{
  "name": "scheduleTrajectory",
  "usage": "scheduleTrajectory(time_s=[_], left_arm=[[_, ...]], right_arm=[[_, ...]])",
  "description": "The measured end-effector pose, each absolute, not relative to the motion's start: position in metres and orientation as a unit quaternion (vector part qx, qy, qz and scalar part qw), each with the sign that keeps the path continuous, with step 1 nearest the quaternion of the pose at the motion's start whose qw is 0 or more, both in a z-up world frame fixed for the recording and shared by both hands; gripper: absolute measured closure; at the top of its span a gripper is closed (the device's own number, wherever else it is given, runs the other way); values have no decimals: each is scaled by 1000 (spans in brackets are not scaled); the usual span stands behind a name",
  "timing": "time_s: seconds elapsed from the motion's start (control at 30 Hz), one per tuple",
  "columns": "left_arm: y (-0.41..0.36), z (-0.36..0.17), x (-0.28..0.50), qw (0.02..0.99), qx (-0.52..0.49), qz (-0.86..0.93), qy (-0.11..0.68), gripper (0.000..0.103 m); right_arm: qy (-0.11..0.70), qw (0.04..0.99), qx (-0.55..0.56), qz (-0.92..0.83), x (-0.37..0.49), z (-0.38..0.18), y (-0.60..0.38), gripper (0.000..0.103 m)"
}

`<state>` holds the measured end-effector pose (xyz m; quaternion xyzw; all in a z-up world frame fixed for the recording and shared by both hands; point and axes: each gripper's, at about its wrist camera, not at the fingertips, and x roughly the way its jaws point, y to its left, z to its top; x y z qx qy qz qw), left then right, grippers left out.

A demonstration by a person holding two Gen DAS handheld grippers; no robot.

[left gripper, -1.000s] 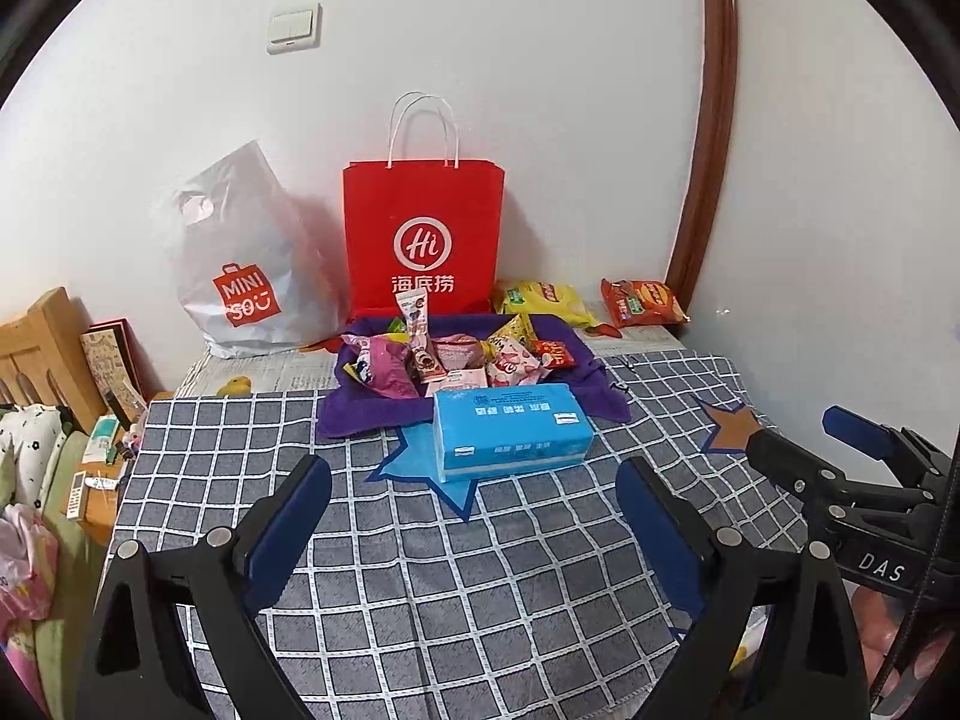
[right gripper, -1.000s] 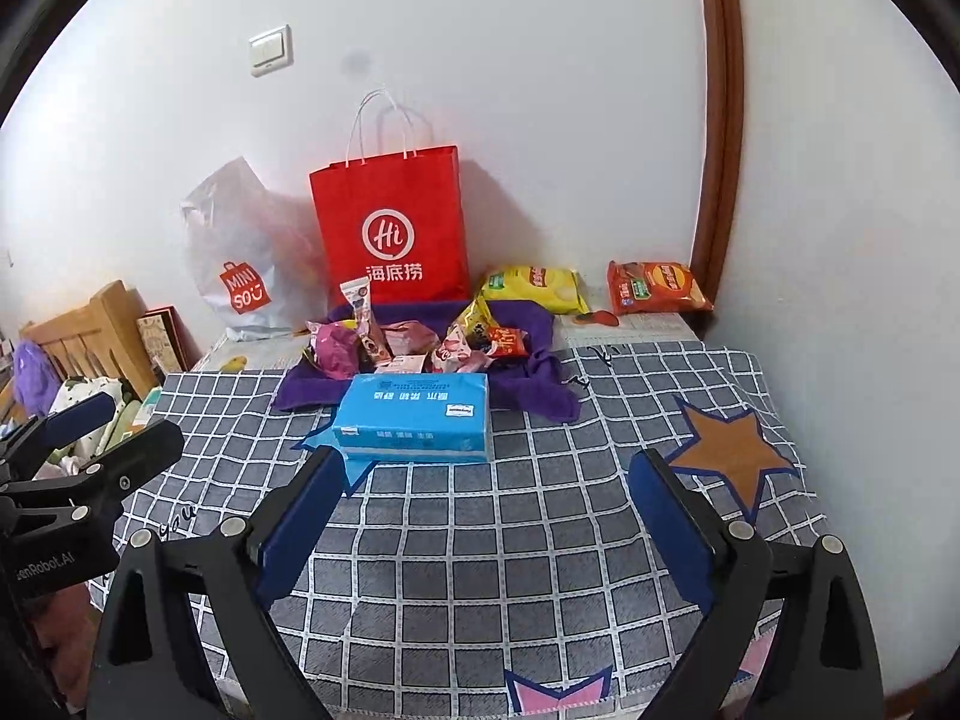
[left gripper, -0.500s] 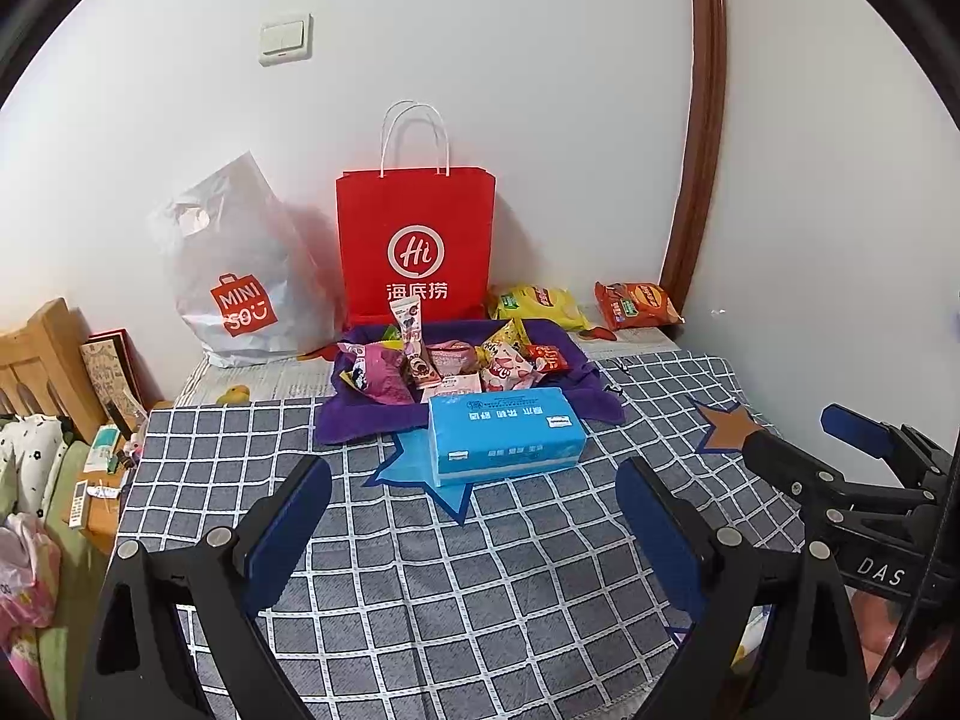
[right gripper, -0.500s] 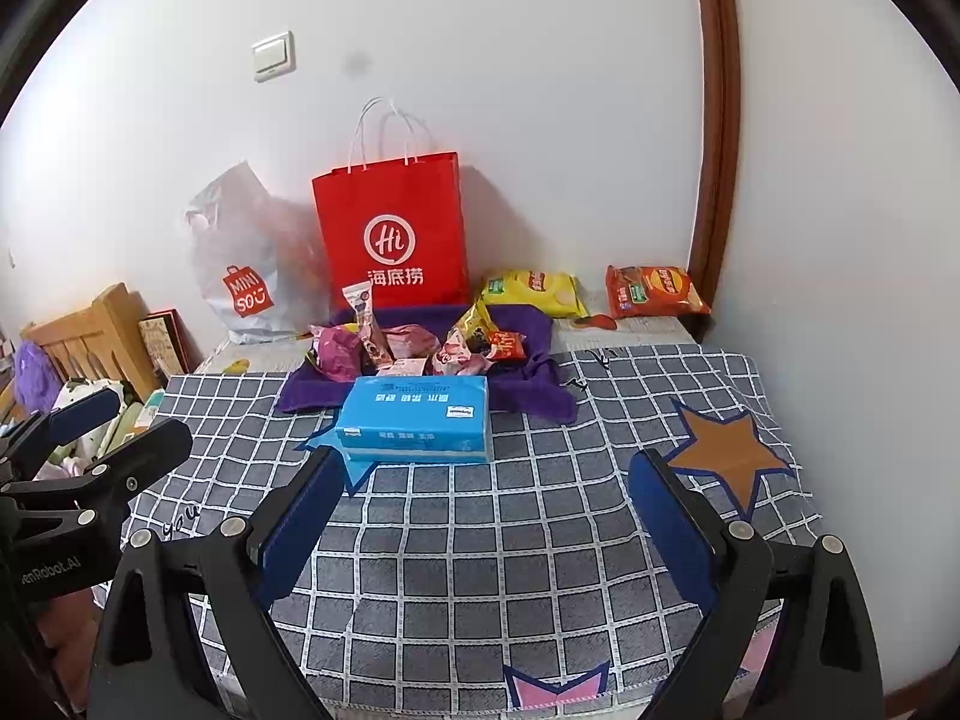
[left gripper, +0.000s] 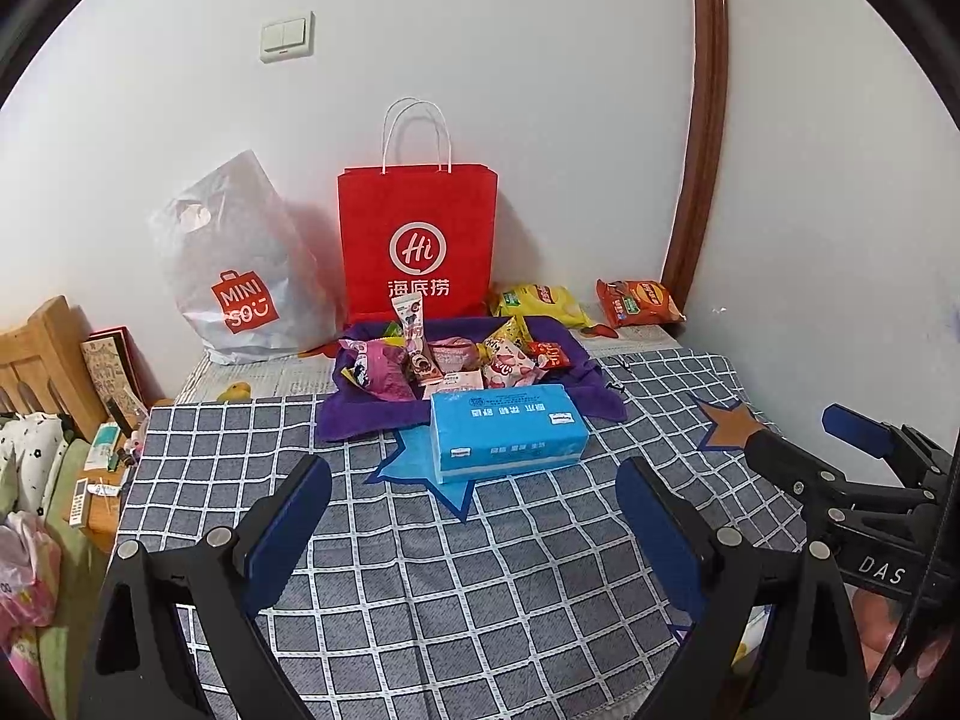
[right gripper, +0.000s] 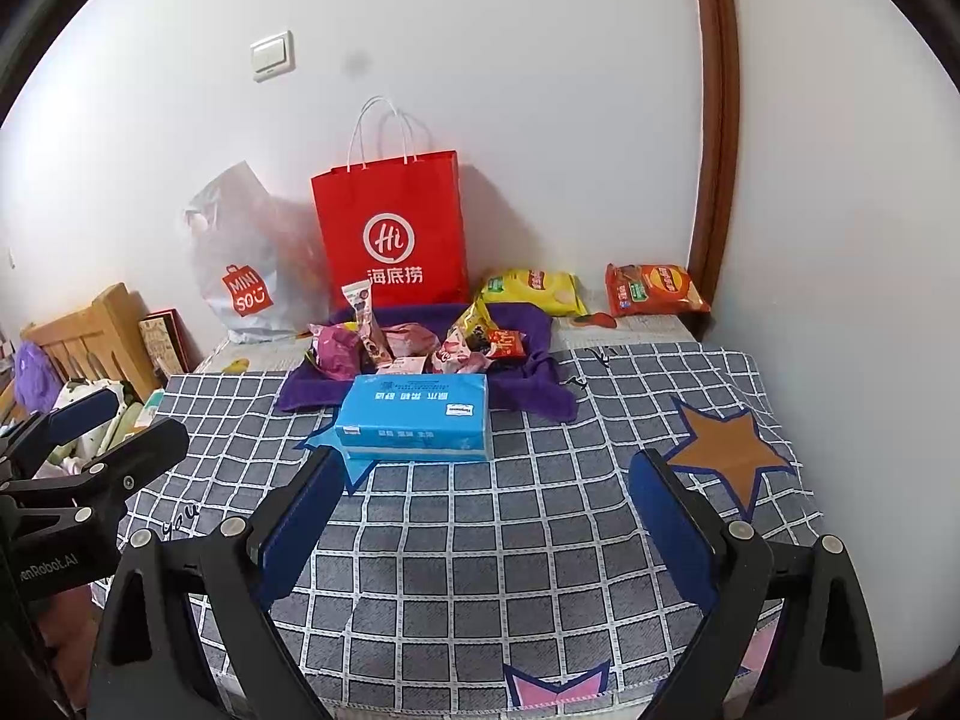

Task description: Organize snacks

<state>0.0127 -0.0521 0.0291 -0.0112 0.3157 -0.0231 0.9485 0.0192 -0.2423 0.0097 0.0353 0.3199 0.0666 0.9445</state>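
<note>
**Both grippers hanging wide over the checked cloth, snacks waiting at the far end**

Grey checked cloth is covering the table in front of you, printed with stars, and it is lying bare beneath both tools. Your left gripper is hovering above it with its blue-padded fingers spread wide and nothing between them. Your right gripper is hanging over the same cloth just as wide and just as empty; from the left camera you are also seeing it off to the right side, apart from the left one.

Beyond the fingertips, a blue tissue pack is lying flat on the cloth, partly over a blue star. Just behind it, touching or nearly so, a purple cloth is spreading out with a heap of small snack packets piled on it: pink, purple, yellow and red wrappers, one tall pink-and-white packet standing upright among them.

Farther back, on a paper-covered strip by the wall, a yellow chip bag and an orange chip bag are lying side by side near the wooden door frame. A red paper bag is standing upright against the white wall, with a grey MINISO plastic bag slumping beside it on the left. A light switch is sitting high on the wall.
</note>
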Motion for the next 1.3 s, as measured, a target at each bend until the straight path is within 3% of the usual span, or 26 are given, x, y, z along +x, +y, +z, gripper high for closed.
scheduleTrajectory(time_s=[1.3], left_arm=[[-48,26,12,948,-11,-22,317,7]], right_arm=[[322,943,39,72,20,8,-236,8]])
